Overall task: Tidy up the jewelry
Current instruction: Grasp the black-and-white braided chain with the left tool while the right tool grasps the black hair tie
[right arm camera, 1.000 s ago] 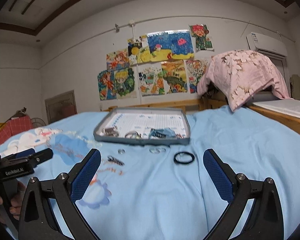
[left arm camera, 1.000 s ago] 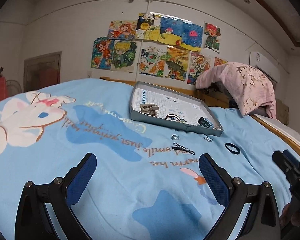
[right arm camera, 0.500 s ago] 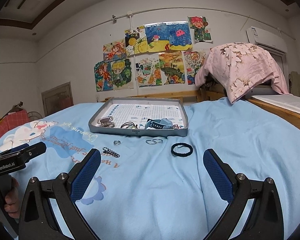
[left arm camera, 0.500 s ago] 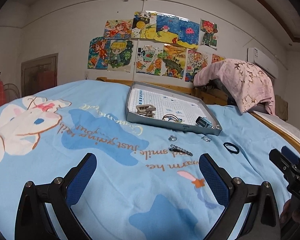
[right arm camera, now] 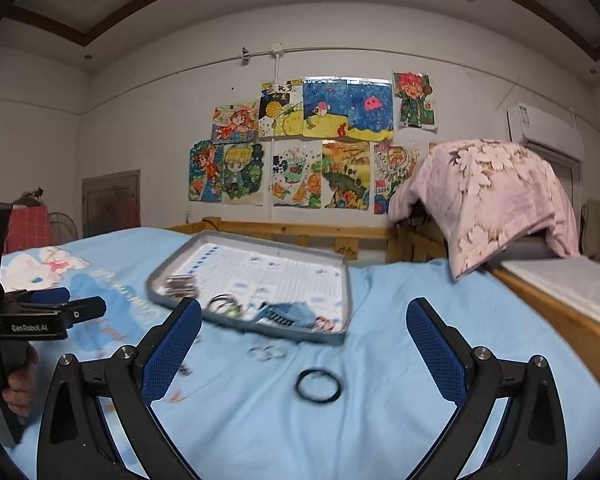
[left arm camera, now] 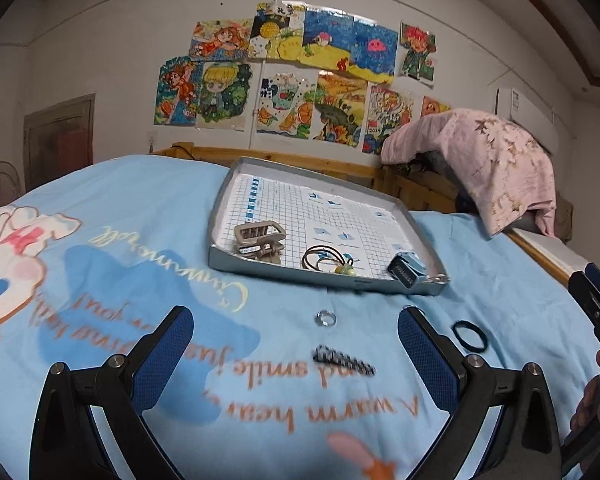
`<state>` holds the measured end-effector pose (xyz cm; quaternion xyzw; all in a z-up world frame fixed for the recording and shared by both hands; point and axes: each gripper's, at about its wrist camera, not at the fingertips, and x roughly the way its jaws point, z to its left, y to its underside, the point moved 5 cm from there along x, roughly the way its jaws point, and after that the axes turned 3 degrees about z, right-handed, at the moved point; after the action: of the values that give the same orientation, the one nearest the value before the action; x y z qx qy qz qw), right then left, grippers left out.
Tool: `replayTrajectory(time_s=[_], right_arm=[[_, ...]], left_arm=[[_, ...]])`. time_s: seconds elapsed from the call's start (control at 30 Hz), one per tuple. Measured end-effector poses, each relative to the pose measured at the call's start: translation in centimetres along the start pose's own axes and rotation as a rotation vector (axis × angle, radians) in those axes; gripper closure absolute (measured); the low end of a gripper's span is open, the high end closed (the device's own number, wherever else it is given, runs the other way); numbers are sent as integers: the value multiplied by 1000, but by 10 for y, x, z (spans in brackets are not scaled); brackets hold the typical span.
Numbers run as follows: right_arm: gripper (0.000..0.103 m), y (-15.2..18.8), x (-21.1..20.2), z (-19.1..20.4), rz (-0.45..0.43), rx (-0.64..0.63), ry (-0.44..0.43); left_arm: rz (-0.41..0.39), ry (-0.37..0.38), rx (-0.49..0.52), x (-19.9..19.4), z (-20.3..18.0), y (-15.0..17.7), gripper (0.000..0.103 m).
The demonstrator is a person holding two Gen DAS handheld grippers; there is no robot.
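Note:
A grey tray (left arm camera: 235, 192) (right arm camera: 346, 280) lies on the blue bedsheet. In it are a beige claw clip (left arm camera: 259, 238), thin hair ties (left arm camera: 322, 258) and a blue clip (left arm camera: 407, 270). On the sheet in front of it lie a silver ring (left arm camera: 325, 317), a dark hair clip (left arm camera: 344, 359), a black hair tie (left arm camera: 468, 335) (right arm camera: 318, 385) and clear rings (right arm camera: 267, 351). My left gripper (left arm camera: 295, 354) is open and empty above the dark clip. My right gripper (right arm camera: 304, 350) is open and empty above the black hair tie.
A wooden bed rail (right arm camera: 300, 236) runs behind the tray. A pink flowered blanket (right arm camera: 496, 196) is heaped at the right. A wooden side edge (right arm camera: 560, 316) bounds the bed at right. Each gripper shows at the other view's edge (right arm camera: 39, 316) (left arm camera: 596, 308).
Both grippers have moved forward and lower toward the items; the tray and loose pieces look larger. The right view has tilted. Both stay open.

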<state>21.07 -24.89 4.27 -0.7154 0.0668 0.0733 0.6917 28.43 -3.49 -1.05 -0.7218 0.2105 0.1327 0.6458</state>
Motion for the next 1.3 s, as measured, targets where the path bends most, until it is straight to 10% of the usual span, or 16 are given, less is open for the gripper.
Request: replayTrajectory(time_s=[0.7,1.3], right_arm=[[42,85,111,-6,342,125,-133],[76,104,127,-1,469,139,-117]], left_arm=[[215,140,54,82,-17,57,31],[217,140,74,87,-21,60,62]])
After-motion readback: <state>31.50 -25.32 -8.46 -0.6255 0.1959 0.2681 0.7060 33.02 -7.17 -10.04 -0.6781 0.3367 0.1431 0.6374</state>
